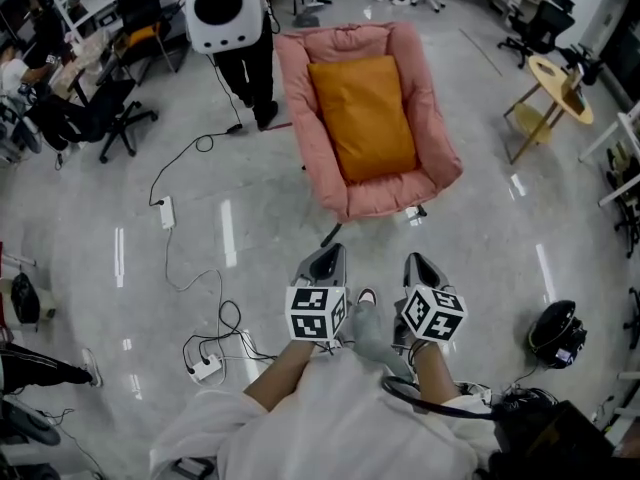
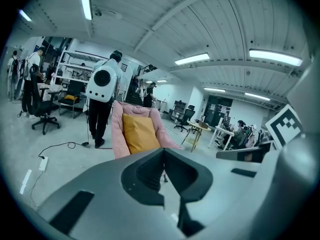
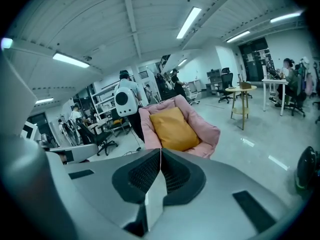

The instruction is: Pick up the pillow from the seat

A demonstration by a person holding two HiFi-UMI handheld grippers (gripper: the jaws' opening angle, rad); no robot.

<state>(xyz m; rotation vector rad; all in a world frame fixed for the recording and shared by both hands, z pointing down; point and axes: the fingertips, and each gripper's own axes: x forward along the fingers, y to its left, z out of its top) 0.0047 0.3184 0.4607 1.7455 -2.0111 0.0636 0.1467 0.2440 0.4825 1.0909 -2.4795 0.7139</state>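
Distance separates us from the orange pillow point(image 1: 362, 118), which in the head view lies in the pink seat point(image 1: 440, 153), the surface that carries it, straight ahead across open floor and well apart from both tools. Its long axis runs away from us, from the seat's front lip toward the backrest, leaning a little to our left at the far end. Our left tool point(image 1: 328, 256) and right tool point(image 1: 418, 264) are held side by side low in that view. The seat's near edge falls roughly between them, so we judge neither clearly nearer. A person point(image 1: 248, 63) wearing a round white backpack point(image 1: 224, 6) stands at the seat's far left corner. In the left gripper view, the left tool point(image 2: 164, 156) has its jaws together at the tips with nothing between them, and the pillow point(image 2: 140, 133) shows above and slightly left of them. In the right gripper view, the right tool point(image 3: 160, 159) is likewise closed and empty, with the pillow point(image 3: 174, 129) just above its tips, a shade right. We judge that the coming move calls for a forward reach, jaws parting before the pillow's near short edge.
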